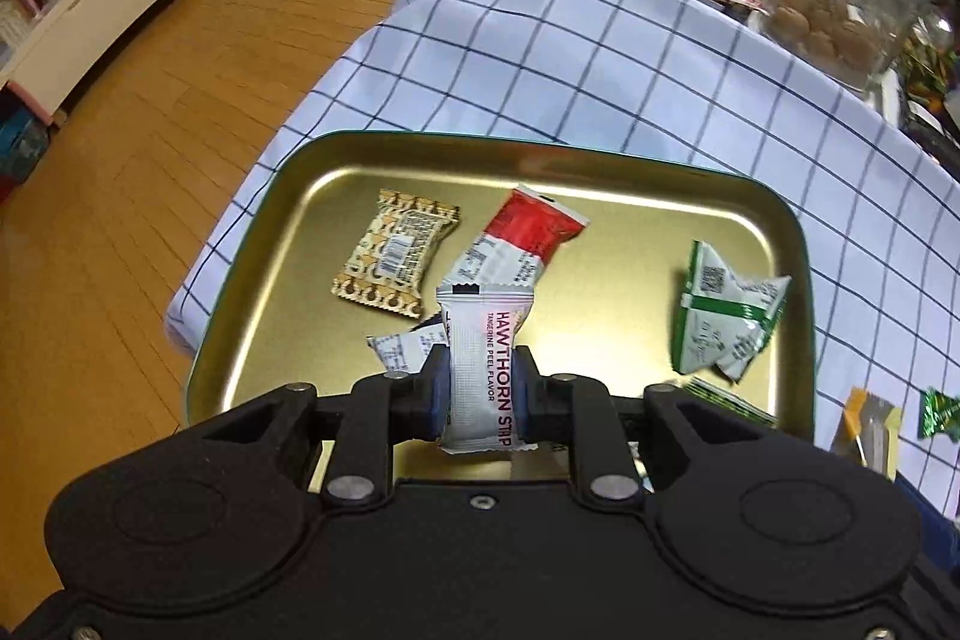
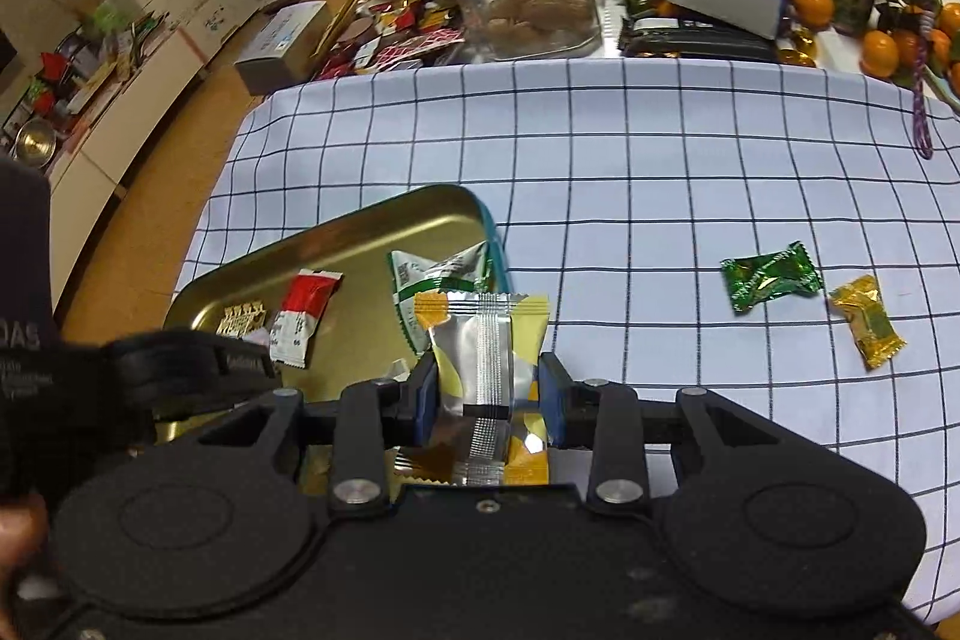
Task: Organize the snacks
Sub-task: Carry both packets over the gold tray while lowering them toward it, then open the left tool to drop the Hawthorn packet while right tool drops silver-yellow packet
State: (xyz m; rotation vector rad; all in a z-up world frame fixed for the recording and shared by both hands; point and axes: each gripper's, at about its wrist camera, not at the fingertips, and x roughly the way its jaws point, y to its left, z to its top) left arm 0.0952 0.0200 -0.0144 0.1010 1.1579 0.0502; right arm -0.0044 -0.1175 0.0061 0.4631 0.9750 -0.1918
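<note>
Gold metal tray (image 1: 774, 232), round-cornered, sits on checked cloth (image 1: 540, 58) with crinkled packets inside. Above it the left gripper (image 1: 483, 391) pinches an upright white hawthorn strip (image 1: 480, 370). At the tray's right edge the right gripper (image 2: 489, 394) pinches a silver-yellow foil packet (image 2: 480, 358).

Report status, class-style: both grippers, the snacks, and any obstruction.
Left gripper shut on hawthorn strip, over gold tray. Right gripper shut on silver-yellow packet, beside tray. Green candy, gold candy loose on cloth. Nothing blocking.
</note>
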